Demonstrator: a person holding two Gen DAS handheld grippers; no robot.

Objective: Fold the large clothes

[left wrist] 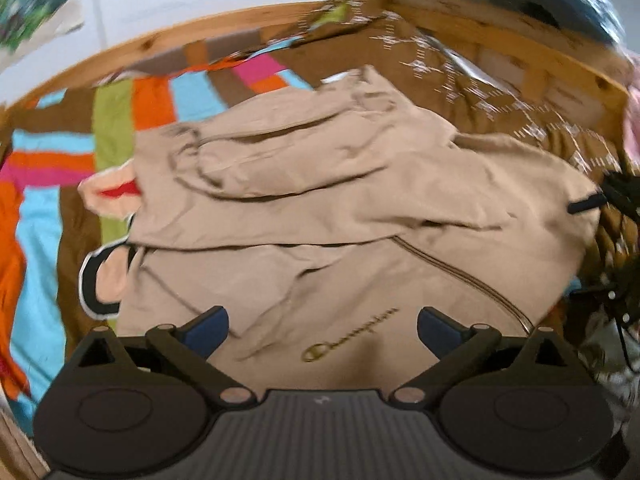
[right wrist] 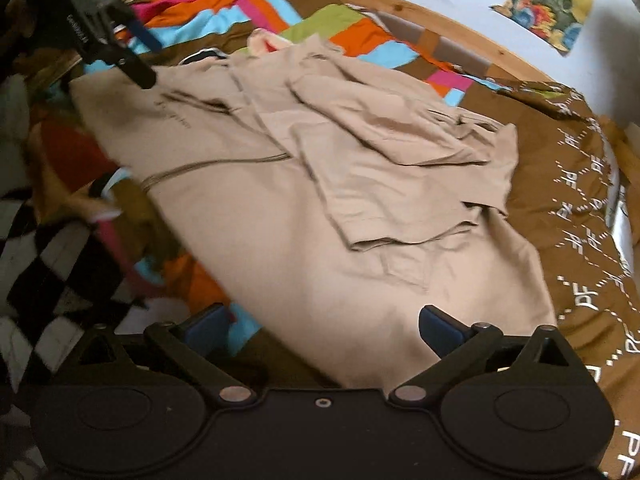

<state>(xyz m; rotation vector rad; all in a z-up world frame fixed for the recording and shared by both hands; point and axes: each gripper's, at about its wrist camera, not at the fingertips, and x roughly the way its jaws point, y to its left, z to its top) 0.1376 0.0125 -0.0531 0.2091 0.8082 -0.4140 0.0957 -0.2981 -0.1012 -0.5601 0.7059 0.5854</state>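
Note:
A beige zip jacket (left wrist: 328,200) with a gold script logo (left wrist: 352,334) lies spread on a bed, its sleeves folded across the body. In the right wrist view the same jacket (right wrist: 340,184) fills the middle. My left gripper (left wrist: 322,330) stands open just above the logo side, nothing between its blue pads. The right gripper (right wrist: 324,330) is open too, over the jacket's near edge. The left gripper (right wrist: 148,56) also shows at the jacket's far corner in the right wrist view. A black-and-white cuff (left wrist: 96,280) sticks out on the left.
The jacket rests on a striped colourful quilt (left wrist: 152,104) and a brown patterned cover (right wrist: 580,184). A wooden bed frame (left wrist: 500,36) runs behind, under a white wall with posters. A black-and-white chequered cloth (right wrist: 44,264) and a pink strap (right wrist: 116,248) lie beside the jacket.

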